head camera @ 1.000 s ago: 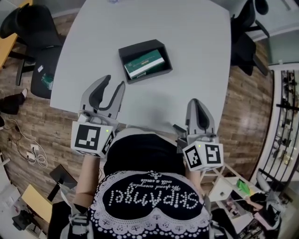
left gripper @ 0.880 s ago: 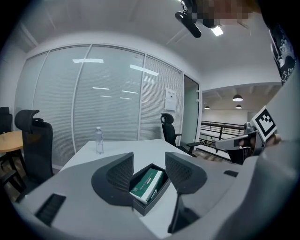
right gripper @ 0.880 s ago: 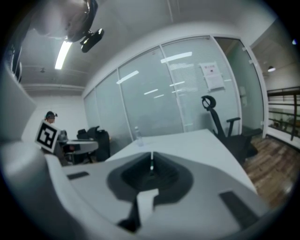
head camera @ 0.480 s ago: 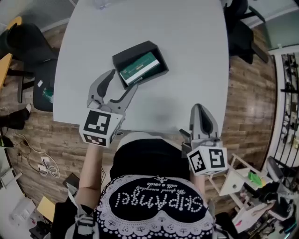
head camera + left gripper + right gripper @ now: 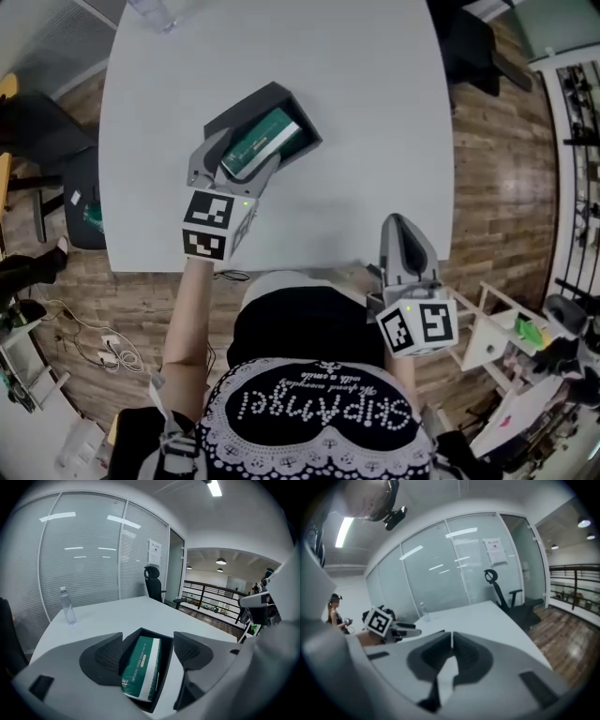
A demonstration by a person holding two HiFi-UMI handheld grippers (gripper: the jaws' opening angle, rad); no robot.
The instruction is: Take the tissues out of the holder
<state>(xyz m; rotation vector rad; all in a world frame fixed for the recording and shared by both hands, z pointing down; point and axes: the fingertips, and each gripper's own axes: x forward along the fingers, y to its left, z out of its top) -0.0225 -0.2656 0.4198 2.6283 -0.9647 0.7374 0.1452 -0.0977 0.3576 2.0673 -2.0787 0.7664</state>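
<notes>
Now left claw (image 5: pixel 238 159) spread wide, jaws just opened, near end of green tissue pack (image 5: pixel 263 141) between them, unpinched: lined up for grab. Pack lies in black holder (image 5: pixel 277 97) on tabletop (image 5: pixel 366 112). Right claw (image 5: pixel 401 234) pressed together, empty, idle at tabletop edge.

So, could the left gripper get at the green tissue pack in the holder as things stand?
Probably yes: the left gripper has just been opening its jaws, which frame the tissue pack without pressing it; the holder is open-topped and nothing covers it.
</notes>
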